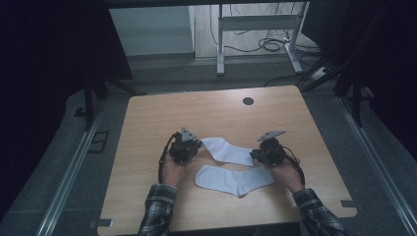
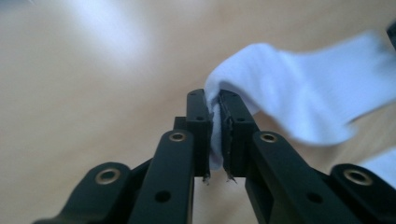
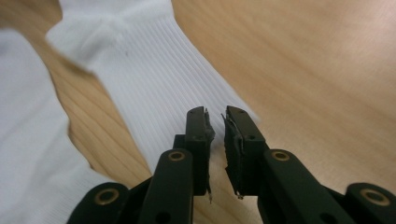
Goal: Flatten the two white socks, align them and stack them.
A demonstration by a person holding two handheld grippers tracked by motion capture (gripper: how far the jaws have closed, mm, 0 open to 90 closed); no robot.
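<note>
On a pale wooden table (image 1: 147, 123), the left gripper (image 2: 214, 135) pinches the toe of the upper white sock (image 1: 227, 150) while the right gripper (image 3: 217, 140), jaws slightly parted, meets its cuff (seemingly to spread it), above a second sock (image 1: 233, 180).

Two white ribbed cotton socks on wooden bench (image 1: 147, 128): far sock (image 1: 227, 150) w/ one end lifted, near sock (image 1: 233, 180) flat, just apart.

Dim room; grey floor (image 1: 162, 81) is being lit beyond the wooden table (image 1: 147, 118), where a metal desk frame (image 1: 255, 24) and cables (image 1: 270, 45) are standing.
</note>
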